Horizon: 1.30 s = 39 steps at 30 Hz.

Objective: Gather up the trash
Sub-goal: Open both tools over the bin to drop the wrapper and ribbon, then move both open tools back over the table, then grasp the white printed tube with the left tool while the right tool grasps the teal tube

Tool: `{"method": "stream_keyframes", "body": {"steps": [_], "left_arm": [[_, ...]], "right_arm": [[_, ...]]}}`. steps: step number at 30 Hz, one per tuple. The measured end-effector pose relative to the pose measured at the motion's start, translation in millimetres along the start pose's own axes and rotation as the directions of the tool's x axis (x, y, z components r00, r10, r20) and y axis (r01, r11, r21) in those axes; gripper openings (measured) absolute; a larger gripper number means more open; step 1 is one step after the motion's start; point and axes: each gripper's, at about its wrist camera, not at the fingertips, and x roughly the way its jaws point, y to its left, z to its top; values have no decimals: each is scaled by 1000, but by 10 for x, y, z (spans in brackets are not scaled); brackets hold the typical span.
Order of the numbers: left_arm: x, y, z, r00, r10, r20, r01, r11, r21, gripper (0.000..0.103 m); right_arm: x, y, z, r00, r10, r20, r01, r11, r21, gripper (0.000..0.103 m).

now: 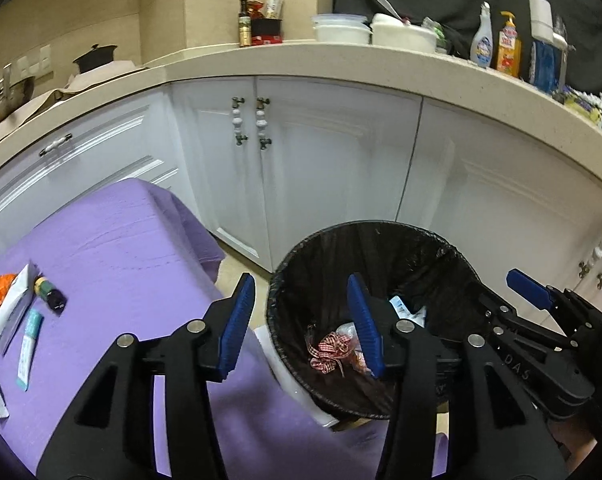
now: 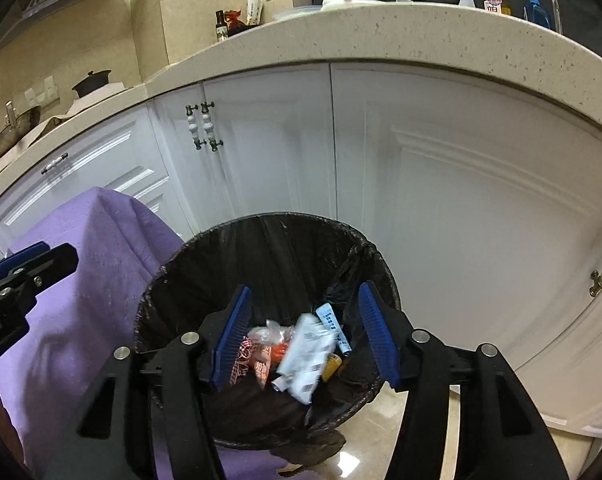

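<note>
A round bin with a black liner (image 1: pixel 381 248) stands on the floor beside the purple-covered table (image 1: pixel 121 240). My left gripper (image 1: pixel 301 320) hangs open over the bin's left rim, nothing between its blue pads. My right gripper (image 2: pixel 306 326) is open above the bin (image 2: pixel 285 248). Between its fingers shows a blurred white packet (image 2: pixel 309 352), clear of both pads, over other trash: a red-checked ribbon (image 1: pixel 329 354), a light blue tube (image 2: pixel 333 322) and an orange wrapper (image 2: pixel 277 350). On the table lie an orange wrapper (image 1: pixel 3 288), a white box (image 1: pixel 15 308), a small dark bottle (image 1: pixel 51 294) and a teal tube (image 1: pixel 29 348).
White cabinet doors (image 1: pixel 321 168) stand right behind the bin, under a speckled countertop (image 1: pixel 341 60) with white containers (image 1: pixel 341 30) and cleaning bottles (image 1: pixel 509 46). Beige tiled floor (image 2: pixel 421 420) shows to the bin's right. A wok (image 1: pixel 5 100) sits far left.
</note>
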Motion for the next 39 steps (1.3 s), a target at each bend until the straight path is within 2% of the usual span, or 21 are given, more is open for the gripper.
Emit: {"method": "stream_keyframes", "body": {"steps": [4,8,14,20,27,30,35,38,39], "left_arm": [[-184,199,-50,1000,28,13,-28,999,-28,52],[-401,487,-131,996,82,23,-80,994,-73,53],[-713,1060,-321,981,194,8,-191,969,-156,53],[-1028,1632,-545,949,316,-16,-310,920,-240,53],[-1221,2213,-831,900,427,-88,-432,842,-324,54],[-1211,2376,-918,889,441,-125,-455,818,-351,54],[-1147,2540,-1003,883,440,-163,-468,803,-368,55],[-1080,2583,-1025,883,432,-181,-468,801,-373,67],[-1055,2596,-1035,884,428,-189,-468,800,-375,67]], "right_arm": [[-108,143,27,999,41,17,-40,999,-12,57],[-163,404,65,996,91,25,-90,995,-42,58],[-216,875,60,982,188,4,-186,978,-96,58],[-274,1494,7,954,298,-35,-299,938,-172,58],[-337,2082,-88,924,374,-82,-382,890,-248,59],[-346,2236,-128,916,389,-98,-401,875,-271,59],[-333,2331,-158,913,391,-114,-407,866,-290,59],[-306,2335,-165,914,388,-120,-406,867,-289,59],[-300,2333,-167,914,387,-122,-405,867,-288,59]]}}
